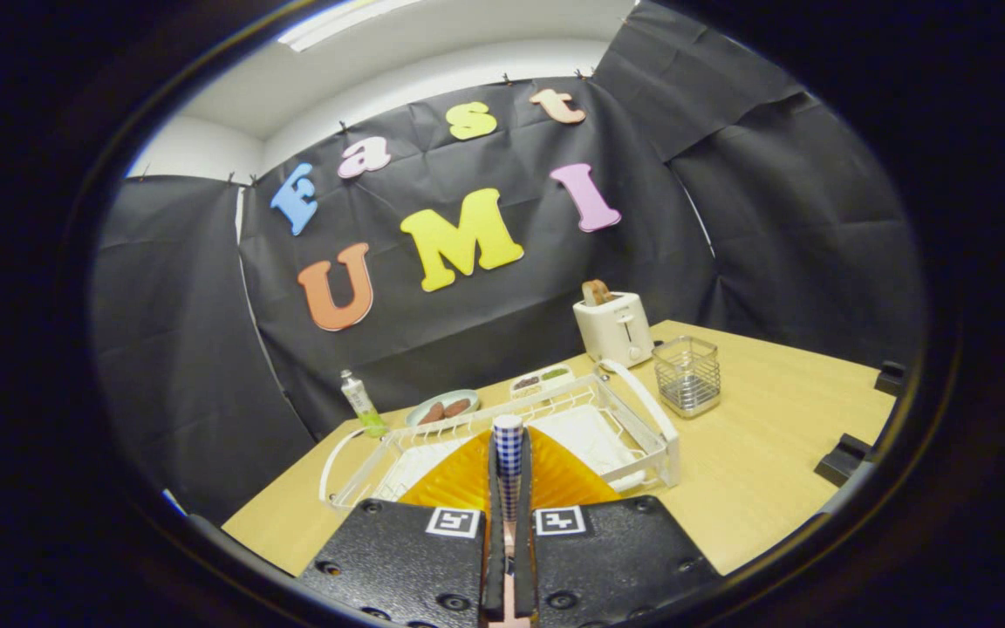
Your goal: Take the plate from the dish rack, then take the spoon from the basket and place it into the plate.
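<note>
The gripper (509, 523) is holding its two fingers pressed together on the plate (555, 475), an orange ribbed plate gripped edge-on so that its disc is fanning out to both sides of the fingers and standing roughly upright, its plane running straight ahead along them. The plate is sitting low over the near end of the white wire dish rack (633, 419), and whether it is touching the rack's wires or already free of them cannot be told. The rack is lying with its long axis aslant across the worktop (764, 471), from the near left corner toward the far right. Judging from this, the plate step is under way and the spoon step is not yet begun. Beyond the rack's far right end the wire basket (687, 375) is standing, ahead and to the right of the fingers; no spoon can be made out through its mesh. Bare worktop is lying open to the right of the rack, which looks like the readiest room for setting the plate down. Farther back, along the far edge, a toaster (614, 327), a small dish (443, 406) and a bottle (361, 403) are standing clear of the path.
</note>
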